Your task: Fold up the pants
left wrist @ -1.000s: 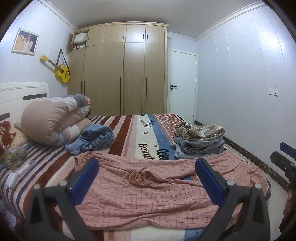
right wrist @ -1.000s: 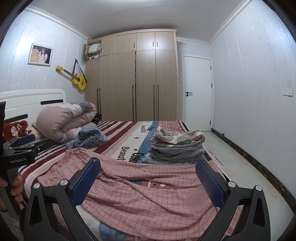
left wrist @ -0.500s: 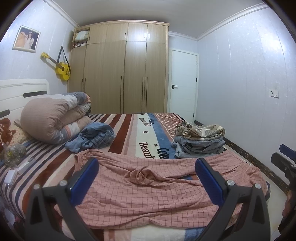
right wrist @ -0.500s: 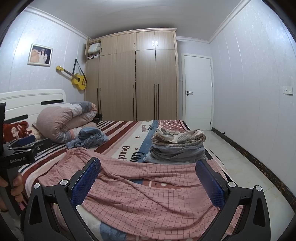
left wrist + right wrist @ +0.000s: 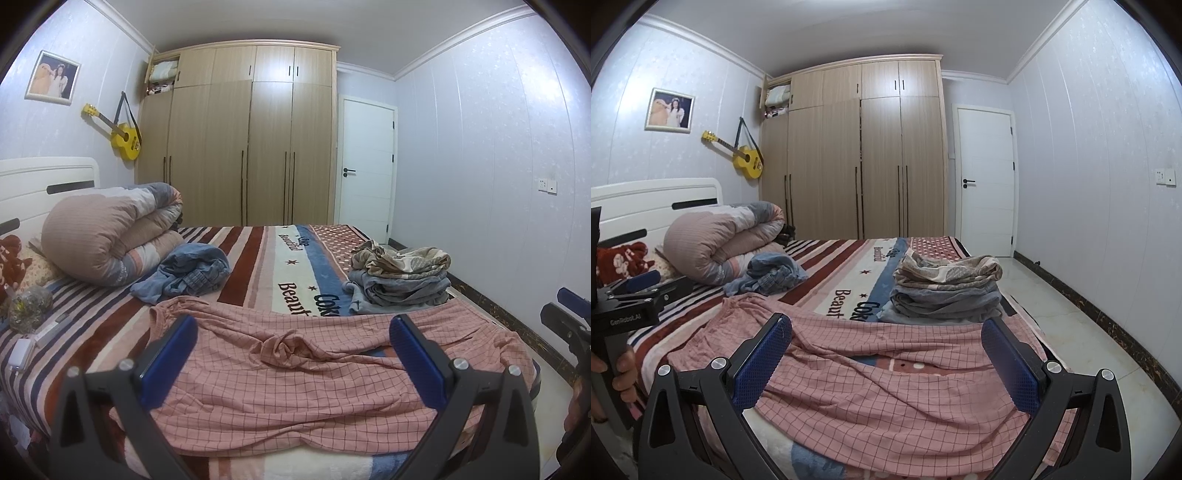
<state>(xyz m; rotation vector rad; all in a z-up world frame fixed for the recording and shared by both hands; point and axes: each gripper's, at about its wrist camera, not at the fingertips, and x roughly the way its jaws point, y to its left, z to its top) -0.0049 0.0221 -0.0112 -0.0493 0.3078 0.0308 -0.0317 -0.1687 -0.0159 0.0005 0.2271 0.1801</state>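
Pants lie crosswise, both grippers hover short of them

Pants (image 5: 295, 373), pink with a thin check, are spread rumpled on the striped bed (image 5: 258, 266), their long axis running roughly 9 to 3 o'clock across the near edge. In the left wrist view the waistband end seems to sit toward 10 o'clock and the leg ends toward 3, though the bunched cloth in the middle makes that hard to confirm.

Left gripper (image 5: 293, 354) hangs above the middle of the cloth, fingers spread wide, nothing between them. Right gripper (image 5: 886, 358) is likewise spread wide and empty, aimed at the leg half; it appears at 3 o'clock in the left view.

My judgement: each tool is nearest its own end, left for the waistband, right for the legs.

A folded stack (image 5: 945, 291) sits just beyond the pants at 1 o'clock, a crumpled blue garment (image 5: 184, 273) at 11
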